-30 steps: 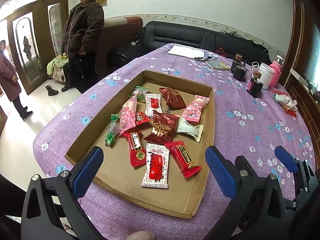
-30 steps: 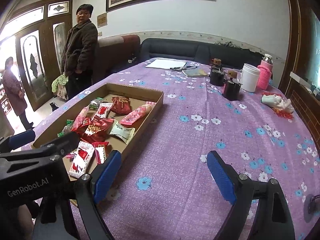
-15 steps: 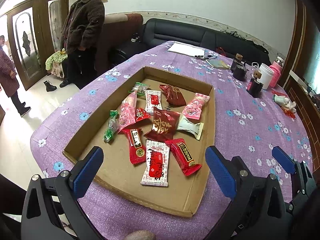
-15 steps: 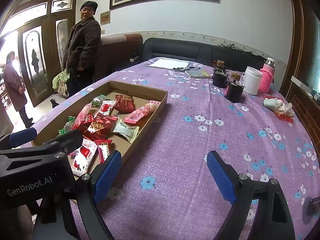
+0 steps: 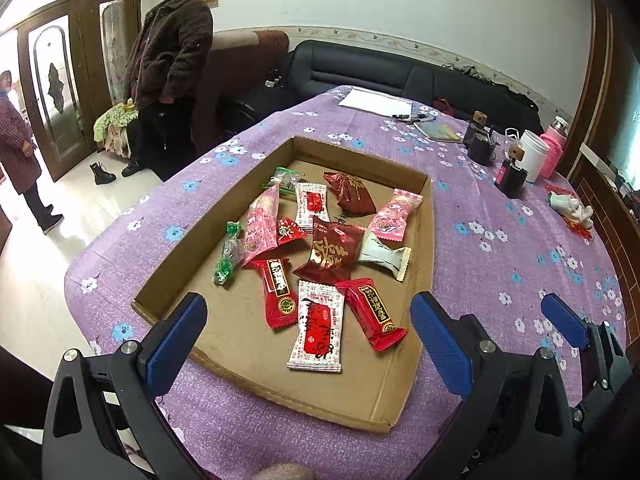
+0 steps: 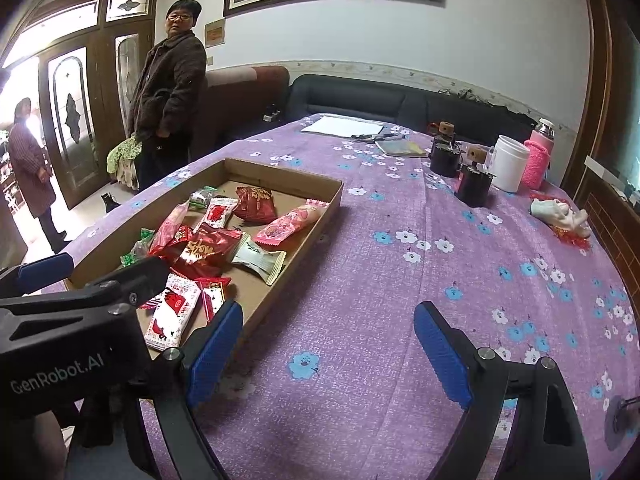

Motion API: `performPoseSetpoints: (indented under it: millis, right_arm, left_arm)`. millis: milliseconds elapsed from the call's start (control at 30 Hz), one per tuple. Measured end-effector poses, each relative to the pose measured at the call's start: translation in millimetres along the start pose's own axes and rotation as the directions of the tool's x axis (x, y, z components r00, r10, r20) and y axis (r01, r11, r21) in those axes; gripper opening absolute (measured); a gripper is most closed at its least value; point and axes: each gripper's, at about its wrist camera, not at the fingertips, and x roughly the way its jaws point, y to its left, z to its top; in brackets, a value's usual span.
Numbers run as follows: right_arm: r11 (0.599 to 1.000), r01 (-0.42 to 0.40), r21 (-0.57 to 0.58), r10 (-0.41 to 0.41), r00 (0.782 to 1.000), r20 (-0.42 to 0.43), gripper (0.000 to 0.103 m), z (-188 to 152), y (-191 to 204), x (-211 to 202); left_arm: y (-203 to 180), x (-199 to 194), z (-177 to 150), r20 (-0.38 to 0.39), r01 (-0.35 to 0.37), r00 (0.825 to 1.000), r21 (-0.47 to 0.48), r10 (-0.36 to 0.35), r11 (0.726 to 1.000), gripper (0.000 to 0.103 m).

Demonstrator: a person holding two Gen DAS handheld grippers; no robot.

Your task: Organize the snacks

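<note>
A shallow cardboard tray [image 5: 224, 332] [image 6: 320, 216] lies on the purple flowered tablecloth and holds several wrapped snacks: a white-and-red packet [image 5: 318, 330], red packets [image 5: 374, 312], a dark red packet [image 5: 332, 250], pink packets [image 5: 394, 216], a pale green packet [image 5: 384, 256] and green candies [image 5: 228, 254]. My left gripper [image 5: 308, 344] is open and empty, above the tray's near end. My right gripper [image 6: 328, 352] is open and empty, over bare cloth just right of the tray. The left gripper's body [image 6: 76, 320] shows at the left of the right wrist view.
At the table's far right stand two dark jars [image 6: 474, 184], a white cup [image 6: 510, 164], a pink bottle [image 6: 538, 156] and a white cloth [image 6: 560, 214]. Papers and pens [image 6: 344, 124] lie at the far end. Two people stand left by the door [image 5: 168, 80].
Both grippers have drawn back and risen slightly, so the tray sits a little farther away in both views. Both stay open. The snacks have not moved.
</note>
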Motion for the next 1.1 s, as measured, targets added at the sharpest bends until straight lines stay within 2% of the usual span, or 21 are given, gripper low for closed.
performPoseSetpoints:
  millis: [333, 800, 1100]
  right_arm:
    - [0.999, 0.004, -0.035, -0.003, 1.0, 0.03, 0.089, 11, 7, -5]
    - [0.997, 0.005, -0.071, -0.004, 1.0, 0.009, 0.089, 9, 19, -1]
    - [0.993, -0.003, -0.115, 0.003, 1.0, -0.003, 0.089, 23, 39, 6]
  left_arm:
    - [7, -5, 1, 0.017, -0.012, 1.0, -0.02, 0.012, 1.0, 0.103]
    - [18, -1, 1, -0.008, -0.005, 1.0, -0.056, 0.005, 0.998, 0.103]
    - [39, -2, 9, 0.007, -0.046, 0.999, -0.097, 0.047, 0.994, 0.103]
